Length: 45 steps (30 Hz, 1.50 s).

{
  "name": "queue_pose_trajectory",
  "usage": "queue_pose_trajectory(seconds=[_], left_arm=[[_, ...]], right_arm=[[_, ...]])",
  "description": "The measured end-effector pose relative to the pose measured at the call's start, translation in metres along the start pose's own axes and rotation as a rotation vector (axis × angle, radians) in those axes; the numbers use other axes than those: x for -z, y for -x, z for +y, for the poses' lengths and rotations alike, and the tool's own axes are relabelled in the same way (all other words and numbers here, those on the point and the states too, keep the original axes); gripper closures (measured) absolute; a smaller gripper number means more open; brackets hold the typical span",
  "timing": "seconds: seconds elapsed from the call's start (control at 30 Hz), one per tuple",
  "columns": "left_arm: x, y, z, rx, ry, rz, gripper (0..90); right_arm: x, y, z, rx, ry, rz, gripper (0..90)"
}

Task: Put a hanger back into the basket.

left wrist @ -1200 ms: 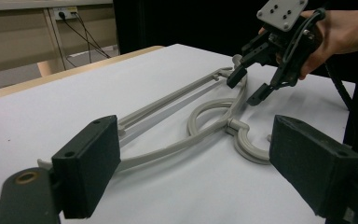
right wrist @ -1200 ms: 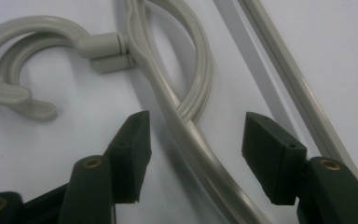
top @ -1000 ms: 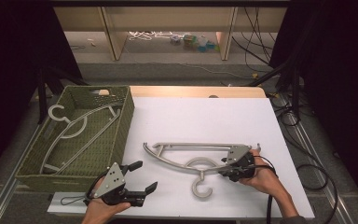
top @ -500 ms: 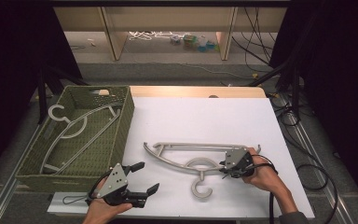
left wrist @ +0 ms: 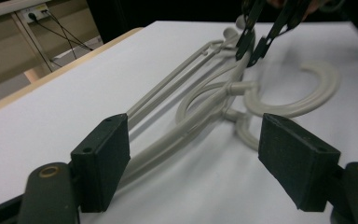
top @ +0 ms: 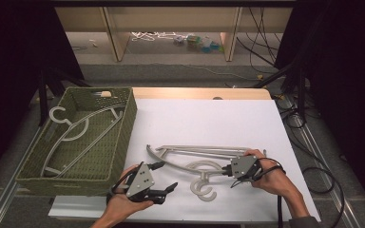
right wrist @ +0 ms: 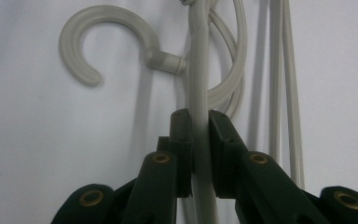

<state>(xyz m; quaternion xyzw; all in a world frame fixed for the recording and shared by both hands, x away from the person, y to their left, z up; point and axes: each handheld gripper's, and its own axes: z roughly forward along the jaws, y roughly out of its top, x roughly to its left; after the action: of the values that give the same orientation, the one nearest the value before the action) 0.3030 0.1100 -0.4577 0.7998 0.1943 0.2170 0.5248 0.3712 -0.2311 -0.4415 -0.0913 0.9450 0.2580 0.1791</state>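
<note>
Two pale grey hangers point(top: 196, 152) lie overlapped on the white table point(top: 199, 114), hooks point(top: 204, 189) pointing toward me. My right gripper point(top: 224, 170) has just been closing and is shut on one hanger's curved arm point(right wrist: 199, 84), which runs up between its pads point(right wrist: 182, 135); the hook point(right wrist: 98, 28) lies beyond. My left gripper point(top: 165, 176) is at the hangers' left end; its jaws have just been closing but stand wide. In the left gripper view the arm's end point(left wrist: 168, 140) lies between the pads point(left wrist: 102, 163) untouched, with the right gripper point(left wrist: 256, 35) farther off.
A green woven basket point(top: 129, 123) with a white hanger point(top: 76, 130) in it stands at the table's left edge. Behind the table is a low shelf with clutter point(top: 190, 40). Cables point(top: 323, 175) trail on the floor to the right.
My left hand has moved right, bringing its open jaws to the hangers' left end. My right gripper has closed on the hanger's arm.
</note>
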Motion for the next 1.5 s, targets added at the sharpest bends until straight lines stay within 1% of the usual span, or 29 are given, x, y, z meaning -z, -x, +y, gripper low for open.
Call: queue_pose_trajectory(seconds=[0.03, 0.07, 0.1, 0.13, 0.17, 0.23, 0.27, 0.3, 0.43, 0.5, 0.53, 0.57, 0.63, 0.73, 0.87, 0.93, 0.97, 1.07, 1.1, 1.13, 1.2, 1.23, 1.3, 1.33, 1.37, 1.4, 1.43, 1.47, 1.5], left_arm=[[-0.008, -0.003, 0.001, -0.046, -0.003, 0.005, 25.3], [-0.008, 0.002, 0.0, 0.058, -0.035, 0.278, 25.8], [-0.018, 0.001, 0.0, 0.035, -0.03, 0.09, 26.9], [-0.023, -0.006, 0.002, -0.061, -0.041, 0.002, 27.9], [-0.027, -0.006, 0.002, -0.058, -0.047, 0.002, 27.9], [-0.03, -0.007, 0.002, -0.06, -0.052, -0.002, 28.0], [-0.033, -0.007, 0.001, -0.069, -0.067, -0.002, 28.0], [-0.039, -0.007, 0.001, -0.094, -0.078, 0.014, 28.5], [-0.05, -0.009, 0.001, -0.122, -0.098, 0.022, 31.2], [-0.051, -0.009, 0.001, -0.134, -0.101, 0.028, 32.4], [-0.053, -0.009, 0.002, -0.137, -0.103, 0.034, 32.8], [-0.054, -0.009, 0.003, -0.141, -0.103, 0.031, 33.3], [-0.054, -0.009, 0.003, -0.148, -0.101, 0.031, 34.3], [-0.054, -0.006, 0.004, -0.171, -0.1, 0.012, 36.6], [-0.055, -0.004, 0.003, -0.207, -0.113, -0.01, 42.6], [-0.056, -0.002, 0.003, -0.219, -0.112, -0.022, 46.3], [-0.056, -0.002, 0.003, -0.231, -0.113, -0.027, 47.3], [-0.056, -0.001, 0.003, -0.24, -0.111, -0.043, 52.2], [-0.056, 0.001, 0.003, -0.255, -0.123, -0.057, 53.7], [-0.056, 0.001, 0.004, -0.274, -0.125, -0.065, 56.9], [-0.056, 0.002, 0.004, -0.285, -0.13, -0.074, 61.6], [-0.054, 0.002, 0.005, -0.303, -0.15, -0.086, 62.6], [-0.055, 0.003, 0.005, -0.3, -0.145, -0.089, 63.7], [-0.054, 0.003, 0.006, -0.327, -0.152, -0.097, 65.6], [-0.052, 0.004, 0.008, -0.375, -0.165, -0.094, 66.5], [-0.052, 0.004, 0.008, -0.375, -0.165, -0.094, 67.4], [-0.051, 0.005, 0.012, -0.402, -0.175, -0.095, 68.0], [-0.051, 0.005, 0.012, -0.402, -0.175, -0.095, 68.3], [-0.05, 0.006, 0.013, -0.415, -0.176, -0.095, 68.3]], right_arm=[[0.001, -0.001, 0.001, 0.005, -0.001, 0.008, 82.0], [0.002, -0.002, 0.001, -0.008, -0.008, -0.003, 82.1], [0.003, -0.003, 0.001, -0.027, -0.02, -0.003, 82.1], [0.004, -0.003, 0.001, -0.023, -0.02, -0.006, 82.1], [0.004, -0.001, 0.001, 0.001, -0.001, 0.011, 82.1], [0.004, -0.001, 0.002, 0.01, 0.004, 0.007, 82.1], [0.005, 0.0, 0.002, 0.012, 0.002, 0.005, 82.1], [0.007, 0.0, 0.004, 0.025, 0.0, 0.003, 82.1], [0.011, 0.001, 0.007, 0.028, 0.009, -0.03, 82.2], [0.013, 0.0, 0.008, 0.012, 0.011, -0.031, 82.2], [0.015, 0.002, 0.009, 0.03, 0.025, -0.032, 82.2], [0.016, 0.001, 0.009, 0.017, 0.031, -0.018, 82.2], [0.017, 0.001, 0.01, 0.036, 0.041, -0.015, 82.2], [0.017, 0.0, 0.011, 0.025, 0.044, -0.002, 82.2], [0.013, -0.001, 0.015, 0.046, 0.048, 0.016, 82.2], [0.014, -0.003, 0.016, 0.036, 0.042, 0.016, 82.2], [0.013, -0.002, 0.016, 0.047, 0.051, 0.033, 82.2], [0.014, -0.004, 0.017, 0.031, 0.039, 0.026, 82.2], [0.013, -0.003, 0.017, 0.052, 0.058, 0.039, 82.2], [0.013, -0.004, 0.017, 0.046, 0.055, 0.045, 82.2], [0.012, -0.003, 0.017, 0.049, 0.057, 0.046, 82.2], [0.012, -0.003, 0.017, 0.05, 0.059, 0.048, 82.2], [0.012, -0.003, 0.017, 0.049, 0.06, 0.051, 82.2], [0.012, -0.003, 0.018, 0.053, 0.063, 0.054, 82.2], [0.012, -0.003, 0.017, 0.052, 0.064, 0.057, 82.1], [0.012, -0.003, 0.017, 0.052, 0.064, 0.057, 82.1], [0.013, -0.003, 0.017, 0.051, 0.074, 0.052, 82.1], [0.013, -0.003, 0.017, 0.051, 0.074, 0.052, 82.1], [0.014, -0.004, 0.017, 0.034, 0.076, 0.064, 82.0]])
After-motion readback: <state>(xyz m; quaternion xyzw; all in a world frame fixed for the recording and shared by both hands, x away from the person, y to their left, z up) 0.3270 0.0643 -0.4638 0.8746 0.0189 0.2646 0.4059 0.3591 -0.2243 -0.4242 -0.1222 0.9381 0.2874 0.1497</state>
